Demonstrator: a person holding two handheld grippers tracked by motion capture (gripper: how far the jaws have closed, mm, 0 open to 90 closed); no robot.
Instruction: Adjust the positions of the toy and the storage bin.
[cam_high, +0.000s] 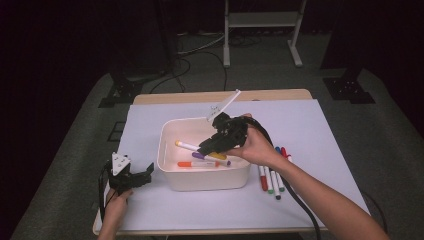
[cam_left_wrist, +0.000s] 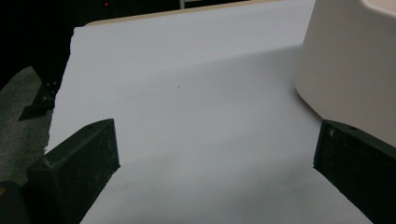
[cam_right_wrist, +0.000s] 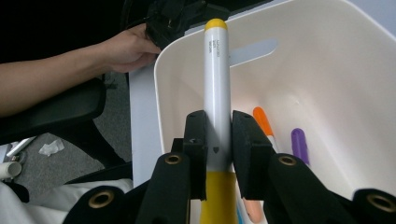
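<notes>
Right gripper (cam_right_wrist: 218, 154) clamps the yellow marker (cam_right_wrist: 217, 84) over the white bin (cam_high: 170, 172); orange marker (cam_high: 192, 164) and purple marker (cam_high: 212, 158) lie beneath. Left gripper (cam_high: 131, 176) rests wide open on the pale table cover (cam_high: 150, 210).

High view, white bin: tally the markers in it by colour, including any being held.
Yellow marker: 1, clamped in the right hand-held gripper over the white bin
Orange marker: 1, lying on the bin floor
Purple marker: 1, lying on the bin floor
Total: 3
</notes>
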